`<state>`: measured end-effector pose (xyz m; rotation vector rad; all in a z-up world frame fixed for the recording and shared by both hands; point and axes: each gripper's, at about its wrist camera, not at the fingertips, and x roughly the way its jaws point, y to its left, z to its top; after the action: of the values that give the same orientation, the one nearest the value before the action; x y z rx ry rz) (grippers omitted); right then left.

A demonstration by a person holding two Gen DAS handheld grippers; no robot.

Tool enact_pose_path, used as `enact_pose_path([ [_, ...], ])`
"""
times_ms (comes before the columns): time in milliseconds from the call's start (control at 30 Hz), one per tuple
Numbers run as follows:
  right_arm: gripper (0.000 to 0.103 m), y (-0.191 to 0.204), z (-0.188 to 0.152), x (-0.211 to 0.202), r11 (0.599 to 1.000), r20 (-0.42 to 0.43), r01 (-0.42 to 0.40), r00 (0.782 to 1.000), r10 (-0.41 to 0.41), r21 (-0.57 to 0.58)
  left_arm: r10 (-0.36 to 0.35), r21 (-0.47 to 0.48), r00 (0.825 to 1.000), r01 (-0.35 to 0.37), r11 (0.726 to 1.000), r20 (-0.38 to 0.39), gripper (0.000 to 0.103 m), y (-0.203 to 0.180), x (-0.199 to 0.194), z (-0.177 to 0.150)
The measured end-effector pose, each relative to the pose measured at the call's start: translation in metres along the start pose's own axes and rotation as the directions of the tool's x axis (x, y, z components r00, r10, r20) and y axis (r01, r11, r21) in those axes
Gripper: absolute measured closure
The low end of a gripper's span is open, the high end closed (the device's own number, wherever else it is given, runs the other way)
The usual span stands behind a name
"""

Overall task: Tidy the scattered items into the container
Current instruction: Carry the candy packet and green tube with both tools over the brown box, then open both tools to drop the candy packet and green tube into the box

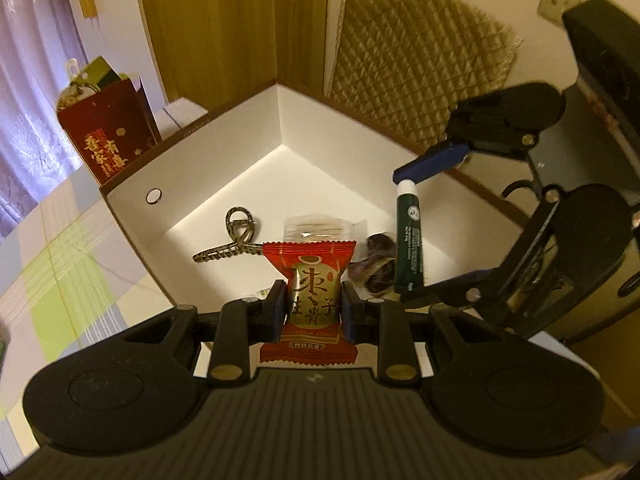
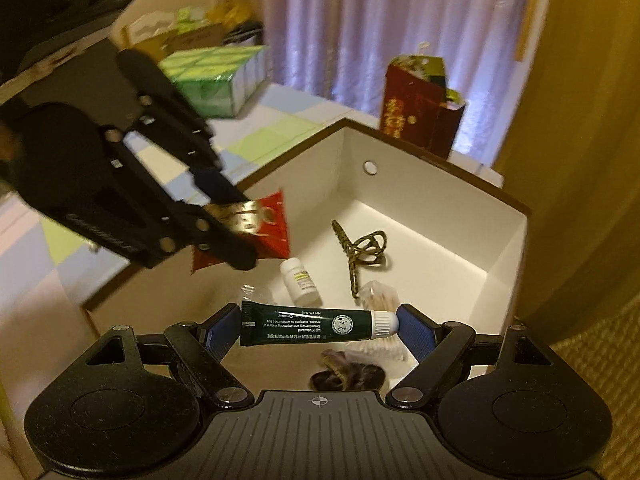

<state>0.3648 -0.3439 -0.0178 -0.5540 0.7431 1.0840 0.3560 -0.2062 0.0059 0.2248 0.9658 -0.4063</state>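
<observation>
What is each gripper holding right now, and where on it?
Left gripper pinches the red snack packet across its middle. Right gripper holds the green lip balm tube lengthwise, fingers on the cap and crimped end.

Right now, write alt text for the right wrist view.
The right gripper holds a green tube lengthwise over a white box containing a hair claw and small bottle. The left gripper holds a red packet alongside.

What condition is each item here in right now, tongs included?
Left tongs: shut on the red packet, above the box.
Right tongs: holding the green tube lengthwise, cap on.
White box: open, partly filled.
Hair clip: lying in the box.
Small bottle: on its side, capped.
</observation>
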Motion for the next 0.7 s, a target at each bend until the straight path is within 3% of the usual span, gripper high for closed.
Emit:
enact_pose_path([
  [267, 0.017, -0.024, 0.001, 0.041, 0.99, -0.099, -0.073, 0.993, 0.061, -0.117, 0.042, 0.004, 0.995, -0.042, 0.999, -0.089, 0.08, 0.018, 0.051, 0.016],
  [700, 0.017, -0.045, 0.006, 0.071, 0.994, -0.132, -0.067, 0.99, 0.054, -0.09, 0.077, -0.004, 0.985, -0.078, 0.997, -0.154, 0.08, 0.028, 0.087, 0.021],
])
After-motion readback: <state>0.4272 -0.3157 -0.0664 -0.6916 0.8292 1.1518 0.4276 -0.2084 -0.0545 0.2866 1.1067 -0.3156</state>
